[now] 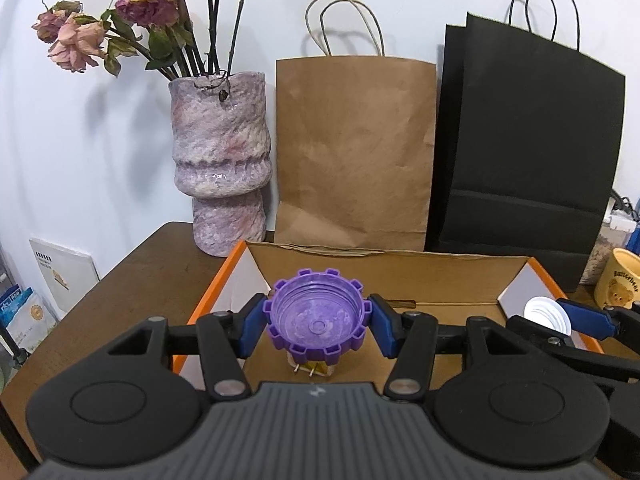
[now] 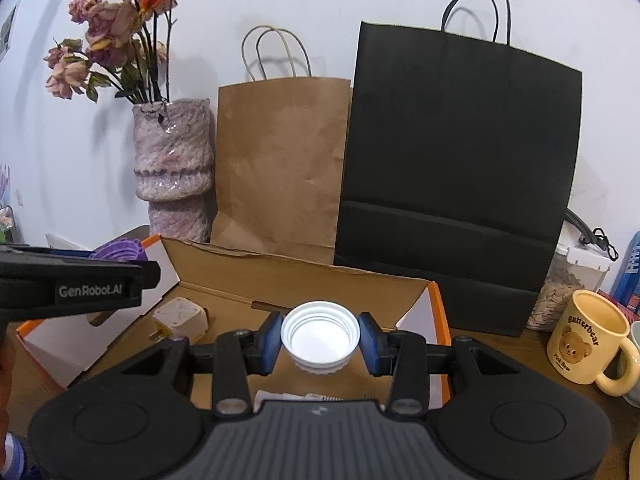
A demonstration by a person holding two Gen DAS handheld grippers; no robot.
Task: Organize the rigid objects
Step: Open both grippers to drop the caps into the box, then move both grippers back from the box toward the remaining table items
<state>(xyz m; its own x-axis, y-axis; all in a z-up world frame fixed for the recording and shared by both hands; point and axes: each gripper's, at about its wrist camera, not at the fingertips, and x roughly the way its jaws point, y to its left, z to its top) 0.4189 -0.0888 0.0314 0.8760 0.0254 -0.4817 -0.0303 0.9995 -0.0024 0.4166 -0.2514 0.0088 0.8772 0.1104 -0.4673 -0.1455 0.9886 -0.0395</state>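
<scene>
On the brown table (image 1: 132, 268), against the white wall, stand a black paper bag (image 2: 460, 152), a brown paper bag (image 1: 352, 152) and a mottled pink vase (image 1: 220, 152) of dried roses. In front lies an open cardboard box (image 2: 320, 276) with orange edges, a beige plug adapter (image 2: 180, 318) inside. Above it, the left gripper (image 1: 318, 320) clamps a purple notched cap (image 1: 318, 316) between its blue pads, and the right gripper (image 2: 320, 338) pinches a smaller white screw cap (image 2: 320, 334), hollow side up. A yellow bear mug (image 2: 586, 340) stands to the right.
</scene>
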